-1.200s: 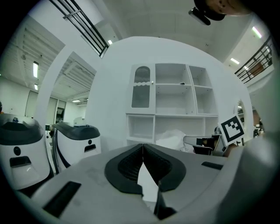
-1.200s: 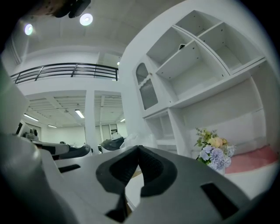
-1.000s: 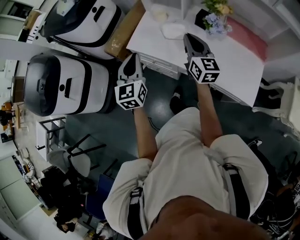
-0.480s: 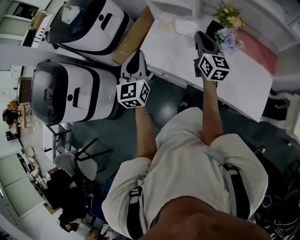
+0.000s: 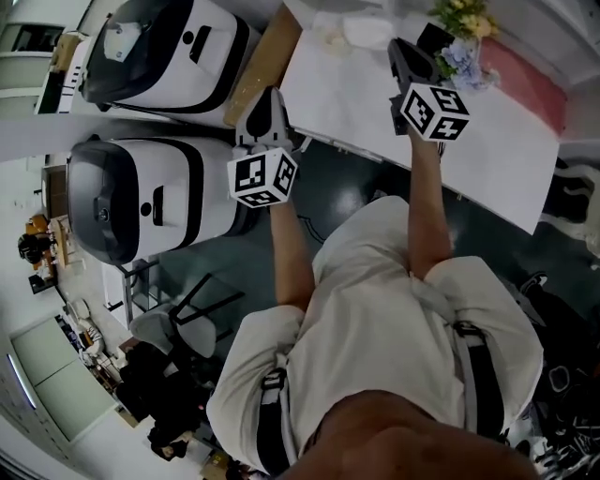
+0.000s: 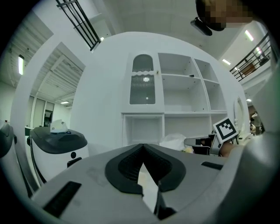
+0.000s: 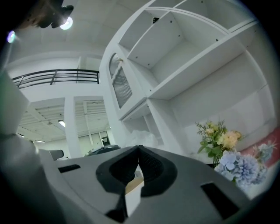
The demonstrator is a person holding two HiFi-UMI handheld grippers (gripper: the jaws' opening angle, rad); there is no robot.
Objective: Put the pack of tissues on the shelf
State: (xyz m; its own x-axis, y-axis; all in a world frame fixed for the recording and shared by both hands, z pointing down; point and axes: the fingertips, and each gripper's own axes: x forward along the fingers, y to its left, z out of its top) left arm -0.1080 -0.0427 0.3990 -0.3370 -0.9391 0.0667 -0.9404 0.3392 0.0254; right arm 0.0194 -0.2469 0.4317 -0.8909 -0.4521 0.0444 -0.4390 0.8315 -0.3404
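Left gripper (image 5: 270, 96): your jaws together, nothing between | right gripper (image 5: 403, 49): your jaws together, empty, over the white table (image 5: 375, 103) | pack of tissues (image 5: 361, 28): on table's far end before the shelf (image 6: 183, 94), near the flowers (image 5: 464, 19), apart from both grippers | long axis, heading: too small to tell.

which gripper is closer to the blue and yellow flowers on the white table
Right. The right gripper sits just beside the blue and yellow flowers, over the white table; the left gripper is by the table's corner, clearly farther.
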